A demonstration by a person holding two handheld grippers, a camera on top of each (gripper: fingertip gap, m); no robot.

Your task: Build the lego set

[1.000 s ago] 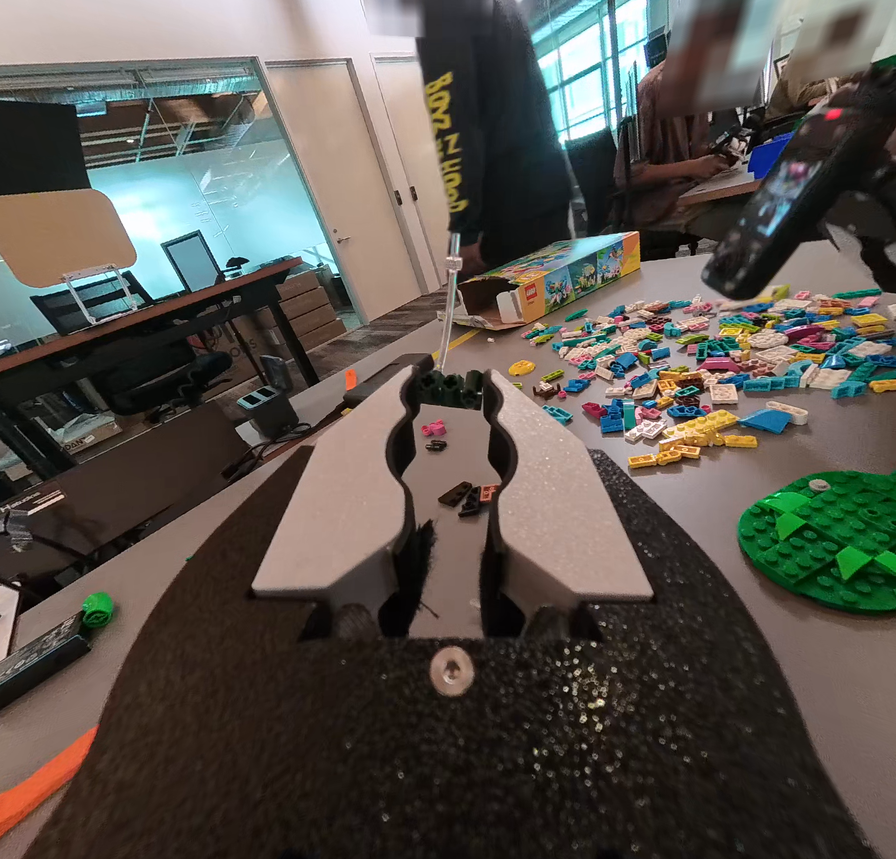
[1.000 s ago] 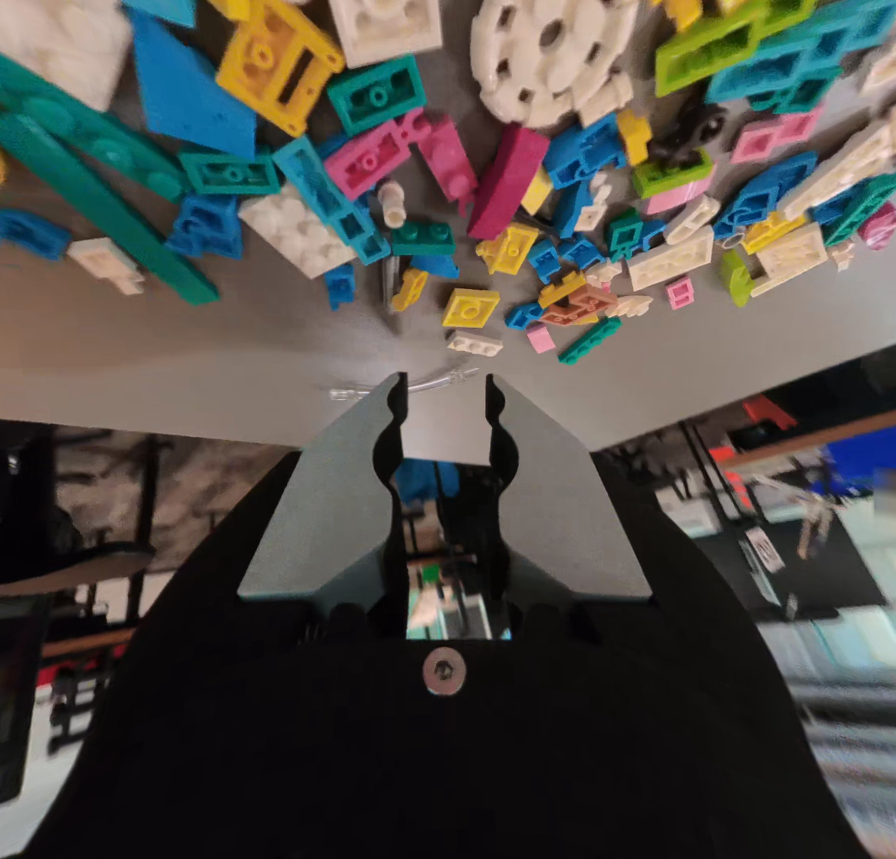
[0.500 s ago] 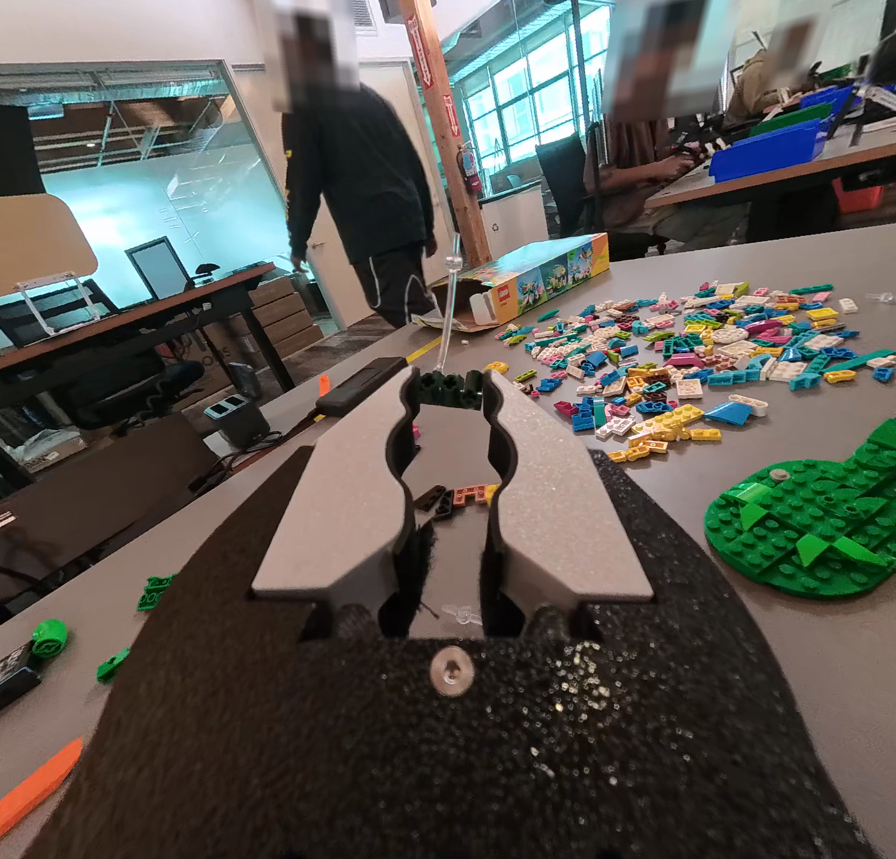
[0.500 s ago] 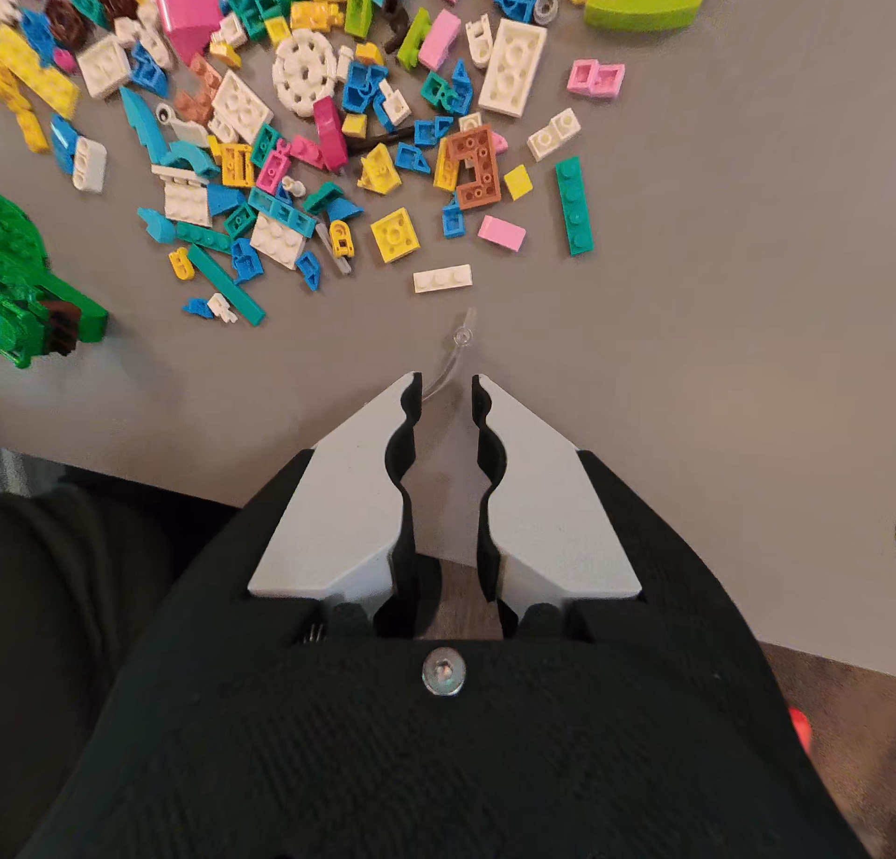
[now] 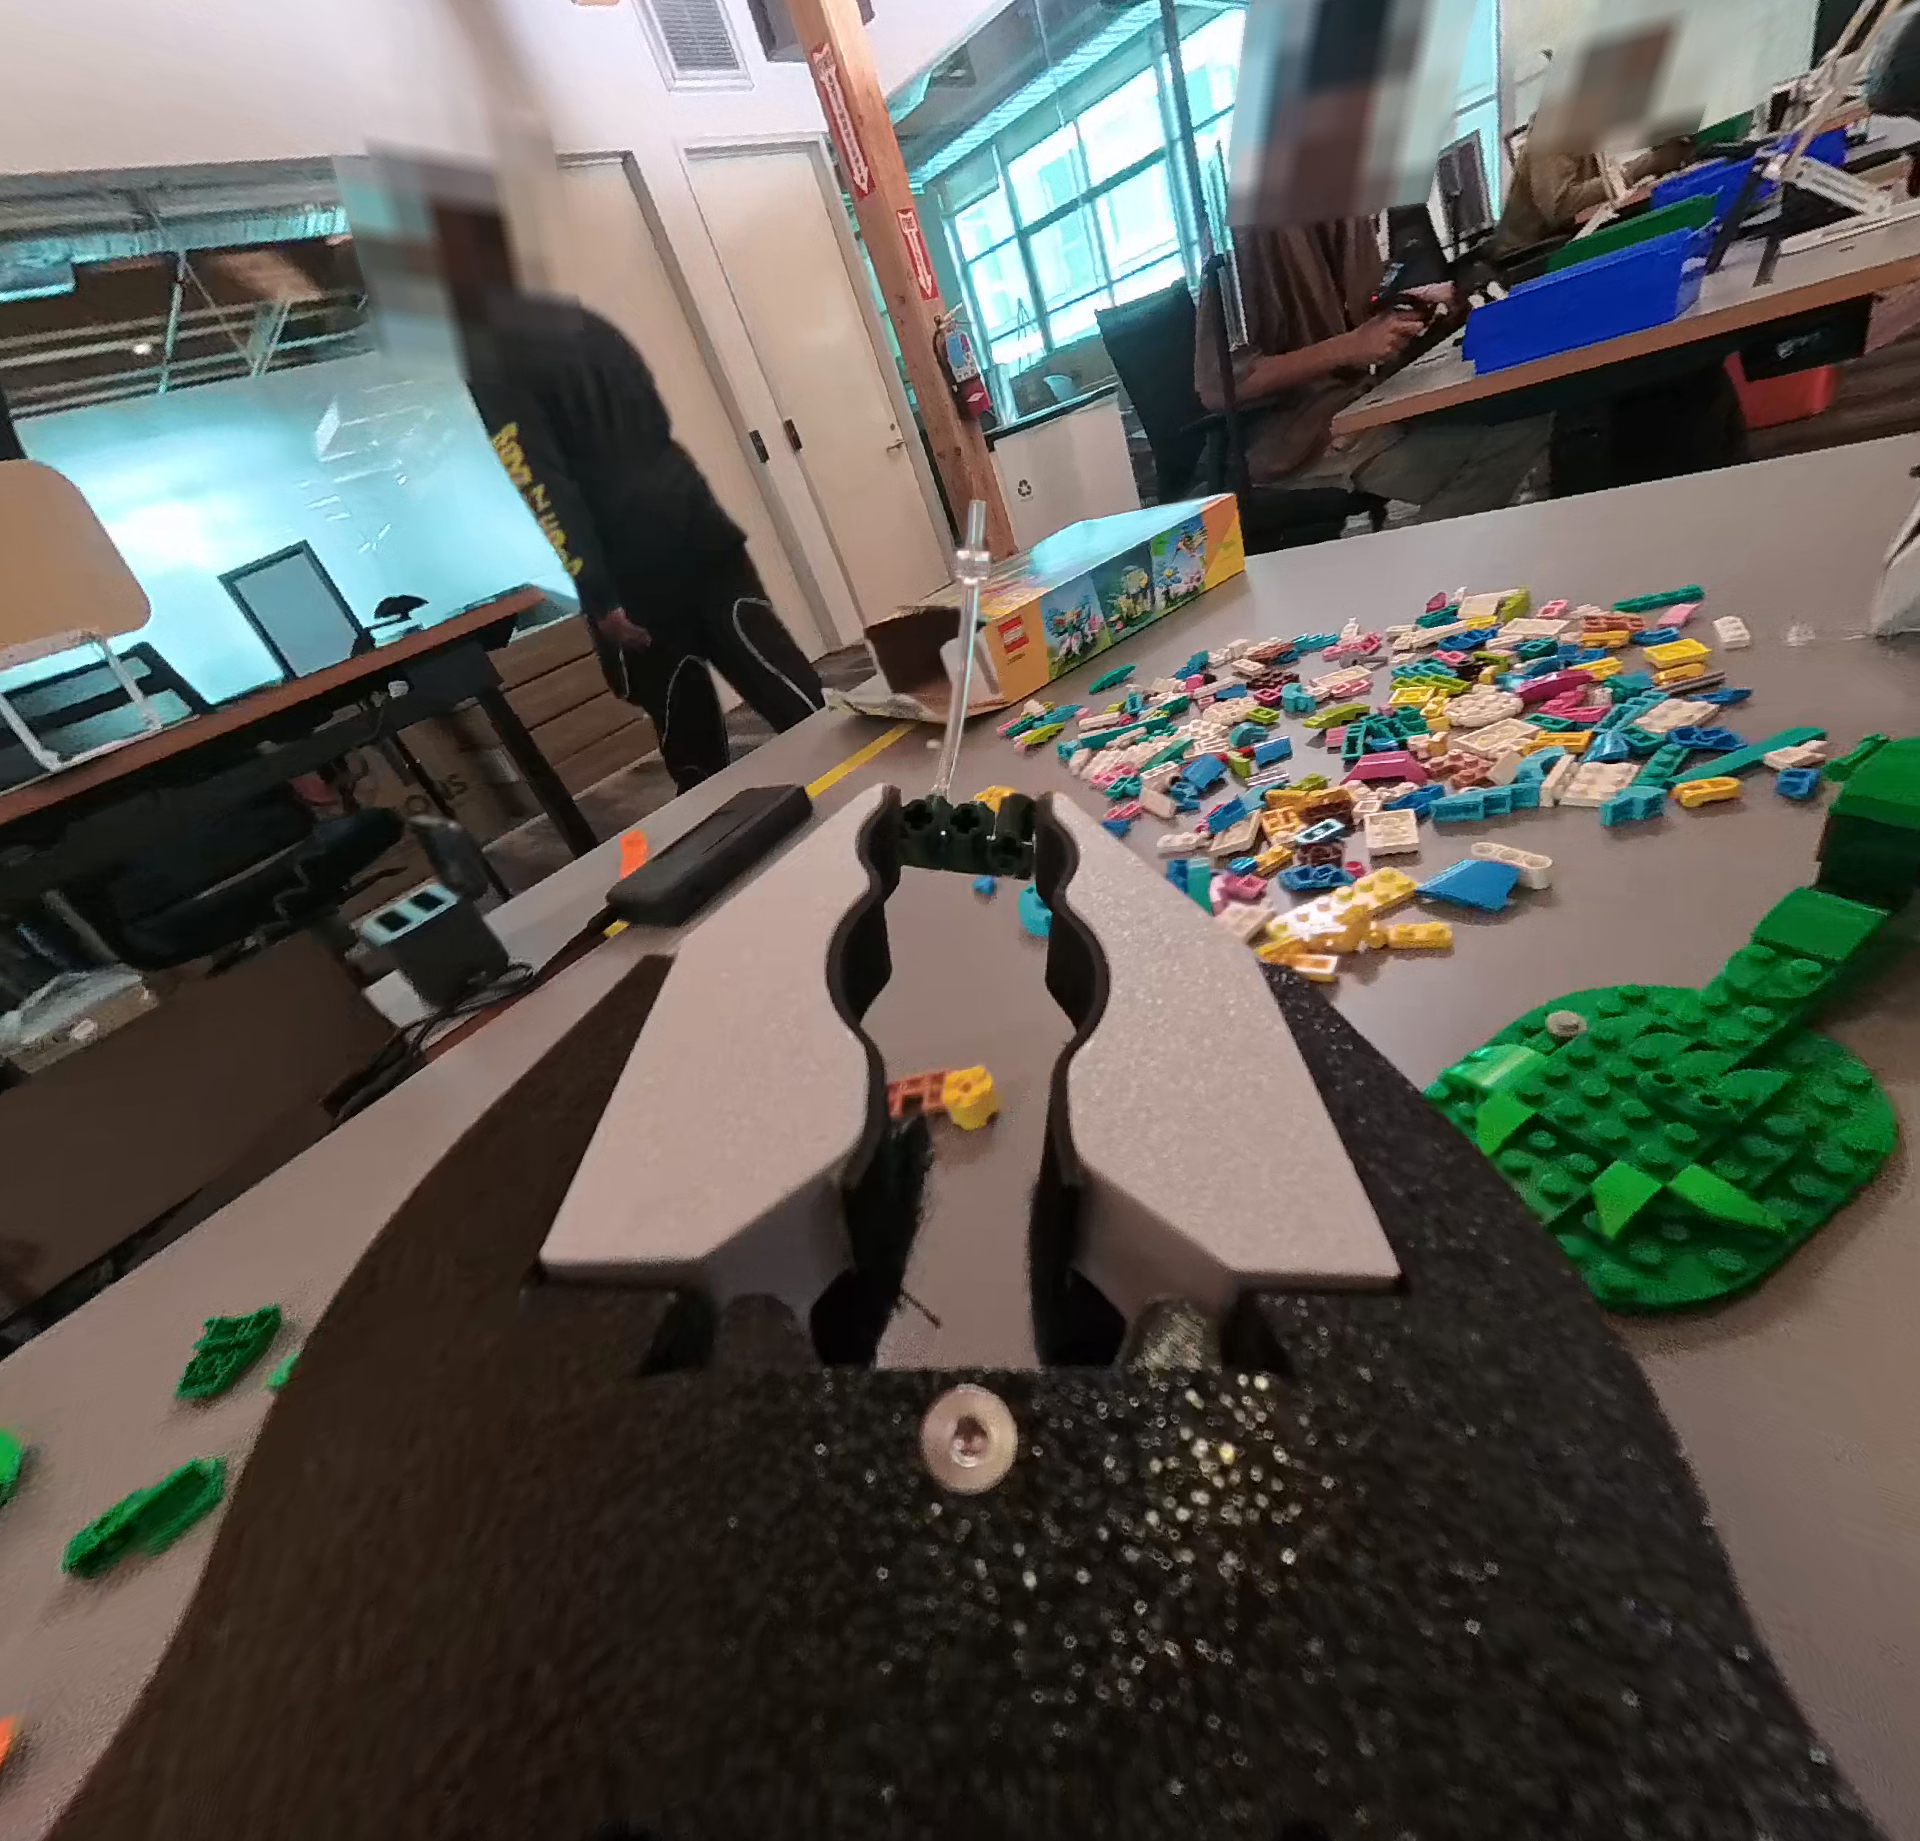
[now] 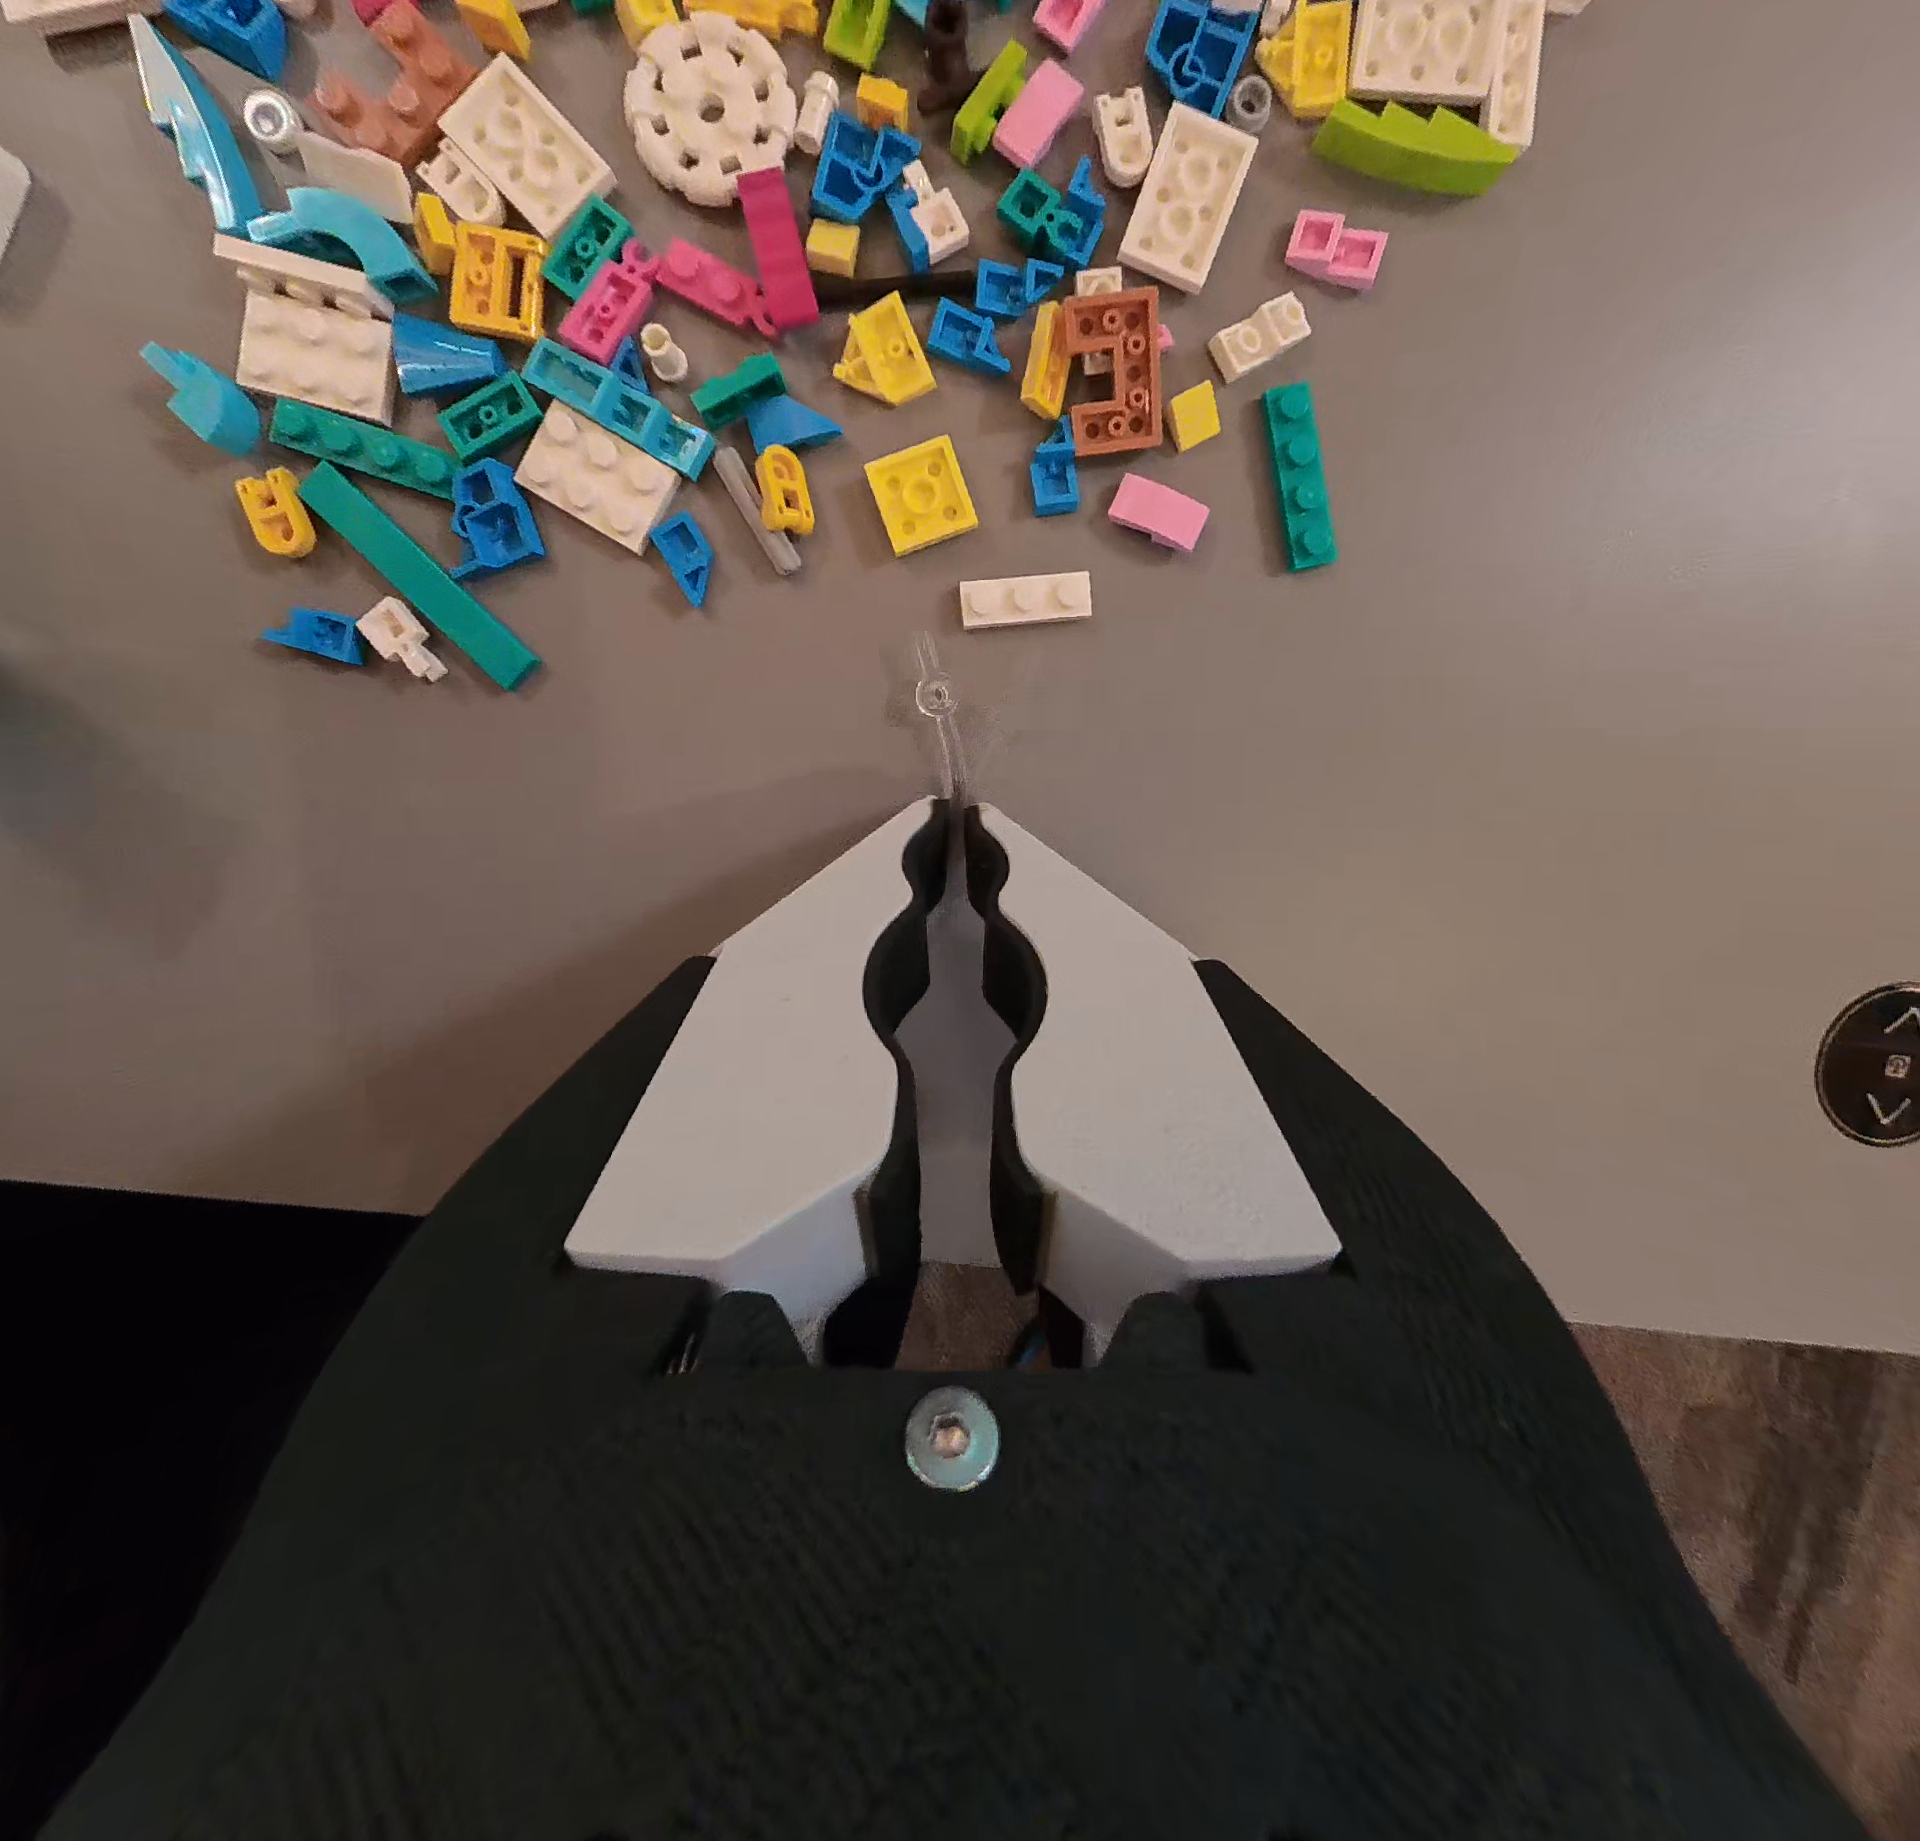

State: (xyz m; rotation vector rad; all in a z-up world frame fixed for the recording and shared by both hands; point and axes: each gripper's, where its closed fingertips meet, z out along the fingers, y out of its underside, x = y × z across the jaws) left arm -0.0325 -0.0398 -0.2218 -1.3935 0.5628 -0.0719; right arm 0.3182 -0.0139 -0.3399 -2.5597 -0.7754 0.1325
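My left gripper (image 5: 966,835) is shut on a small dark green brick (image 5: 964,835) with a clear thin rod (image 5: 961,664) standing up from it, held above the grey table. A green round baseplate build (image 5: 1704,1116) lies at the right, with a heap of coloured loose bricks (image 5: 1455,742) beyond. My right gripper (image 6: 954,812) is shut on a second clear thin rod (image 6: 940,726), whose ringed end sticks out past the fingertips over the table. The loose brick pile (image 6: 727,264) lies just ahead, a white three-stud plate (image 6: 1023,602) nearest.
The lego box (image 5: 1101,596) lies open at the table's far edge. A black flat device (image 5: 712,851) lies at the left edge. Green pieces (image 5: 145,1516) lie near left. A round control button (image 6: 1875,1064) sits in the table at right. People stand and sit beyond. Across from one pair of fingers to the other is roughly 35 cm. The white three-stud plate (image 6: 1023,602) is about 4 cm from my right fingertips and 35 cm from my left.
My right gripper has moved in over the clear rod on the table and closed on it. My left gripper has drifted with the dark green brick; the standing person walked left.
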